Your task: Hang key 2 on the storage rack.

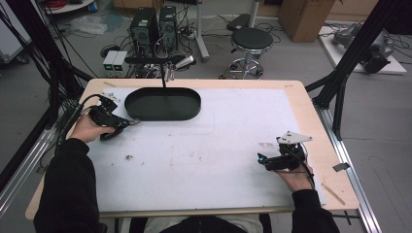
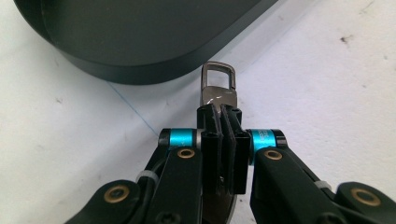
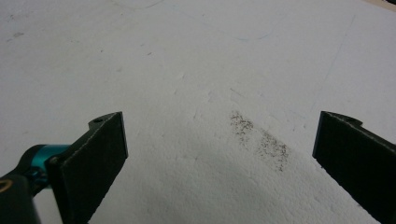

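Note:
My left gripper (image 2: 219, 114) is shut on a small grey metal clasp (image 2: 218, 91); its rectangular loop sticks out past the pads. The clasp hangs just short of the rim of a black oval tray (image 2: 140, 65). In the high view the left gripper (image 1: 127, 123) sits at the table's left, beside the near left end of the tray (image 1: 163, 115). At the table's right, my right gripper (image 1: 262, 159) lies low over the white mat. Its jaws stand wide apart in the right gripper view (image 3: 219, 149), with nothing between them but bare mat.
A white mat (image 1: 204, 145) covers most of the wooden table; it carries a few dark smudges (image 3: 259, 137). Beyond the far edge stand a stool (image 1: 250, 41), computer towers (image 1: 153, 26) and cables. Black frame posts (image 1: 340, 87) rise at both sides.

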The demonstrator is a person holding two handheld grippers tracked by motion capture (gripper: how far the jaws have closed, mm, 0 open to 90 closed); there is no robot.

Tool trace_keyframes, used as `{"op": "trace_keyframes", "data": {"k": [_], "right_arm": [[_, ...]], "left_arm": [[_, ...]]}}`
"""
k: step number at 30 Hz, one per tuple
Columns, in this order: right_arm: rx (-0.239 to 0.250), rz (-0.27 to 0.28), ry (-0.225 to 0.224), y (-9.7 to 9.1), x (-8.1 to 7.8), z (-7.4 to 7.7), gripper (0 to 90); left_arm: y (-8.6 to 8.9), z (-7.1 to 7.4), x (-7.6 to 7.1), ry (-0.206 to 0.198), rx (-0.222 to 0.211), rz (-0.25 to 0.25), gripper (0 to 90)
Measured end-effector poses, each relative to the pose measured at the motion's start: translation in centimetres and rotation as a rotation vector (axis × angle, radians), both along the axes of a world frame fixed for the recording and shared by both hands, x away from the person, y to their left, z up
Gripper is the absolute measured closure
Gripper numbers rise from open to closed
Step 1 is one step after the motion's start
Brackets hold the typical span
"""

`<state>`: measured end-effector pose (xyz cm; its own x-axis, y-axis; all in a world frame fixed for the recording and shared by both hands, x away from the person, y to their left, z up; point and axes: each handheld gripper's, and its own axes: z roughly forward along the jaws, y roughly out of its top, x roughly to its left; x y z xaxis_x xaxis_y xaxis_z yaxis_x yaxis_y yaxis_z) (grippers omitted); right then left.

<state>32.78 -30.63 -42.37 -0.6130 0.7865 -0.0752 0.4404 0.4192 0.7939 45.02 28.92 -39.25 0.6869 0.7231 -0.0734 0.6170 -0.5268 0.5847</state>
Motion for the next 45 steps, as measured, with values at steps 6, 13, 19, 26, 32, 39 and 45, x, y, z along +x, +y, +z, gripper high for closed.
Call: {"op": "trace_keyframes", "data": {"k": [6,13,19,26,32,39,45], "right_arm": [[0.009,-0.004,-0.003,0.0,0.1,0.0,2.2],[0.012,-0.002,-0.008,-0.1,0.1,0.2,2.2],[0.012,0.002,-0.010,-0.1,0.1,0.2,2.2],[0.012,0.004,-0.005,-0.2,0.1,0.1,2.2],[0.012,0.003,-0.003,-0.3,0.1,0.1,2.2],[0.015,0.000,0.009,-0.2,0.1,0.0,2.2],[0.012,0.006,0.003,-0.3,0.1,0.0,2.2]], "left_arm": [[-0.4,1.7,-0.5,-0.026,0.002,-0.025,86.7],[-0.3,4.6,-1.1,-0.116,-0.027,-0.029,86.7],[-1.2,6.9,-1.0,-0.155,-0.025,-0.061,86.7],[-2.0,9.2,-0.1,-0.199,-0.024,-0.077,86.7],[-2.7,11.0,0.7,-0.230,-0.027,-0.079,86.7],[-3.7,13.0,1.2,-0.257,-0.005,-0.124,86.7],[-3.9,14.0,1.8,-0.292,0.002,-0.108,86.7]]}}
